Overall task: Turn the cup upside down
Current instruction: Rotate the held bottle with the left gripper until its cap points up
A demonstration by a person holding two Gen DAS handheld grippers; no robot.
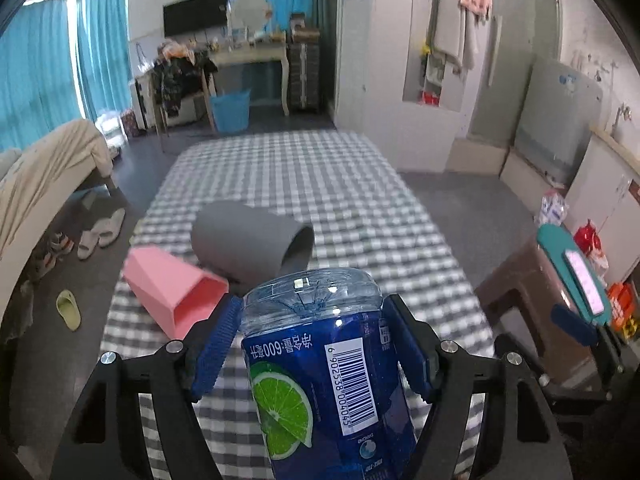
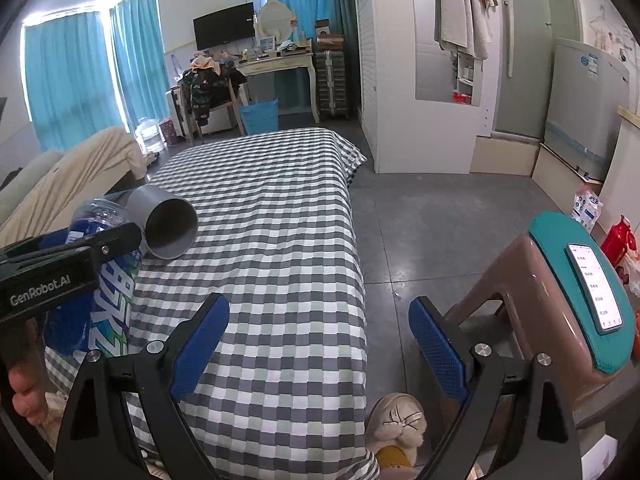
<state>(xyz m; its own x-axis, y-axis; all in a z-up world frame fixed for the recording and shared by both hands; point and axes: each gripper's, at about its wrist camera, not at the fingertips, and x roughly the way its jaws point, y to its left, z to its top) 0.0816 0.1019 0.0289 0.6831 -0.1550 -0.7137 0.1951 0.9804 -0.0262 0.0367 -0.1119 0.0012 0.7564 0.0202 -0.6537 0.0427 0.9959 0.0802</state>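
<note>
A grey cup [image 1: 244, 240] lies on its side on the checked tablecloth [image 1: 320, 176], mouth facing right toward me. Just in front of it, my left gripper [image 1: 312, 314] is shut on a blue lime-drink bottle [image 1: 320, 360] whose label reads upside down and whose clear base points away. In the right wrist view the same grey cup [image 2: 168, 224] rests at the table's left, with the blue bottle [image 2: 110, 304] and left gripper [image 2: 72, 264] beside it. My right gripper [image 2: 318, 312] stands open over the table's right edge with nothing between its fingers.
A pink box [image 1: 172, 292] lies on its side, touching the cup's left. A brown stool [image 2: 516, 280] with a teal cushion and a phone stands right of the table. A plush toy [image 2: 396, 420] sits on the floor. A bed [image 1: 48, 168] and slippers are at the left.
</note>
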